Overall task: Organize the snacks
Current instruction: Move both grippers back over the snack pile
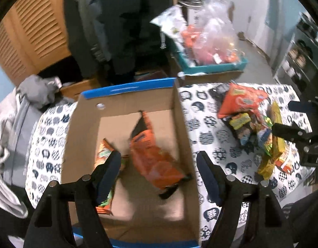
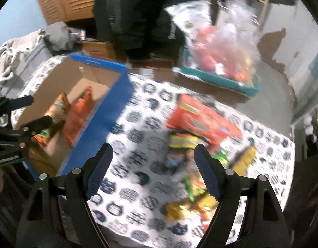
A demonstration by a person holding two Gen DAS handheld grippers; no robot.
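Two snack bags, an orange bag [image 1: 152,155] among them, already lie in the cardboard box [image 1: 125,103], while a heap of snacks [image 2: 200,144] waits on the patterned surface [image 2: 138,144], the left gripper [image 1: 159,171] and right gripper [image 2: 152,165] both wide open, empty.

Dim indoor light, heavy motion blur esp right view, fisheye warp + dark vignette at edges

Two packets [image 1: 152,155] in box [image 1: 125,101], pile [image 2: 200,144] right
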